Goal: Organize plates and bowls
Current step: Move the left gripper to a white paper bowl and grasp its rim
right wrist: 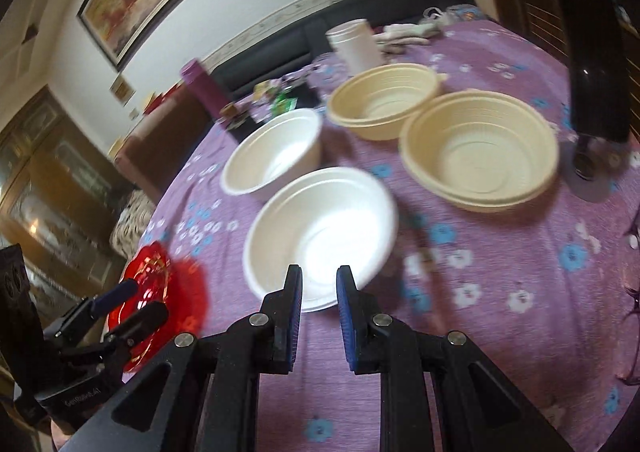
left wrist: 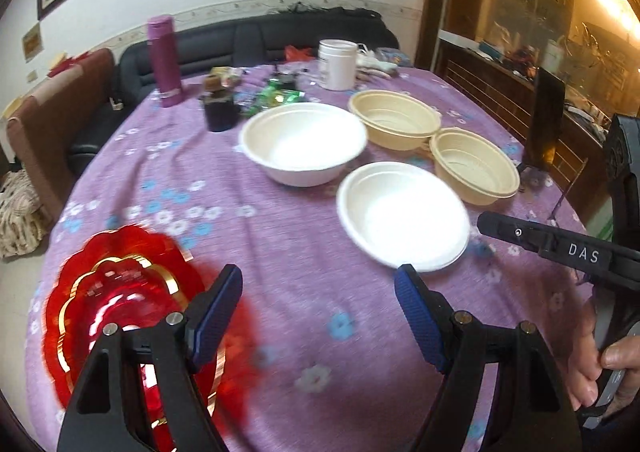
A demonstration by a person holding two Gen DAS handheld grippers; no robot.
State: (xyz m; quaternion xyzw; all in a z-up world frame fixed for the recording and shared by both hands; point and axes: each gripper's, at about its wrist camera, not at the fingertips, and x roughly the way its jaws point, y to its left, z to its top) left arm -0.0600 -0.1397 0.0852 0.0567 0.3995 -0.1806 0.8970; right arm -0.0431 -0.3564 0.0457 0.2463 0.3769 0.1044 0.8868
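Note:
A near white bowl (left wrist: 402, 214) (right wrist: 320, 234) and a far white bowl (left wrist: 302, 142) (right wrist: 274, 150) sit on the purple tablecloth (left wrist: 280, 252). Two beige bowls (left wrist: 394, 118) (left wrist: 474, 166) stand to their right; both also show in the right wrist view (right wrist: 382, 100) (right wrist: 480, 154). A red scalloped plate (left wrist: 120, 300) (right wrist: 160, 292) lies at the near left. My left gripper (left wrist: 318, 284) is open above bare cloth, with the red plate under its left finger. My right gripper (right wrist: 318, 280) is slightly open and empty, at the near rim of the near white bowl.
At the table's back stand a magenta flask (left wrist: 164, 60), a white jar (left wrist: 336, 64), a dark jar (left wrist: 218, 110) and green packets (left wrist: 280, 96). A black stand (right wrist: 588, 52) rises at the right edge. A sofa and a cabinet lie beyond the table.

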